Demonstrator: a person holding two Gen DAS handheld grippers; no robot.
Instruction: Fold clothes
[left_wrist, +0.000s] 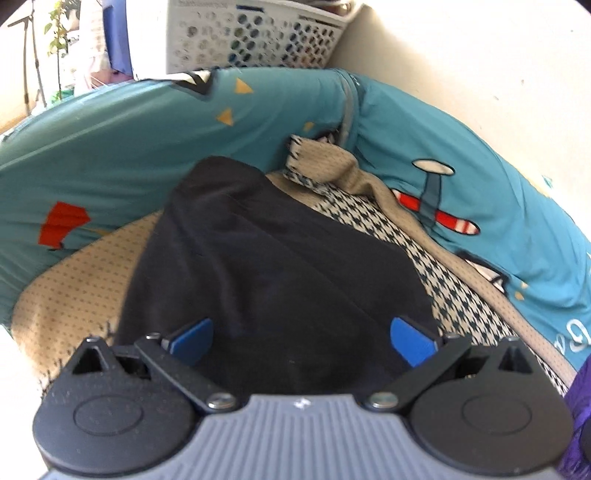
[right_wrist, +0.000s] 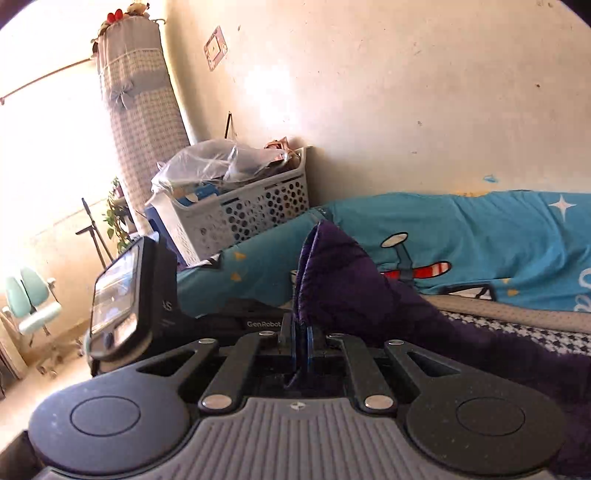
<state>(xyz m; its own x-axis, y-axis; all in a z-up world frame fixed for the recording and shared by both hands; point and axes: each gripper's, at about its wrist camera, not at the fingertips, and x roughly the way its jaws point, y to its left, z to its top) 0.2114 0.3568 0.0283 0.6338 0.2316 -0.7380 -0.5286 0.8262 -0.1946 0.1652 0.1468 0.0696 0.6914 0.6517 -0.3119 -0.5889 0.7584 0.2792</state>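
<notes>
A dark navy garment (left_wrist: 273, 266) lies spread on the bed over a beige dotted and houndstooth blanket (left_wrist: 74, 291). My left gripper (left_wrist: 301, 341) is open just above the garment's near edge, its blue pads (left_wrist: 192, 338) wide apart and empty. My right gripper (right_wrist: 301, 347) is shut on a purple garment (right_wrist: 354, 291), whose pinched edge stands up above the fingers and trails down to the right. A corner of the purple cloth shows at the lower right of the left wrist view (left_wrist: 580, 406). The left gripper's body (right_wrist: 147, 306) shows in the right wrist view.
A teal quilt with plane prints (left_wrist: 461, 177) is bunched along the cream wall (right_wrist: 406, 92) behind the blanket. A white perforated laundry basket (right_wrist: 251, 214), full of items, stands at the bed's far end. A chair (right_wrist: 29, 302) and a plant (right_wrist: 118, 218) stand by the bright window.
</notes>
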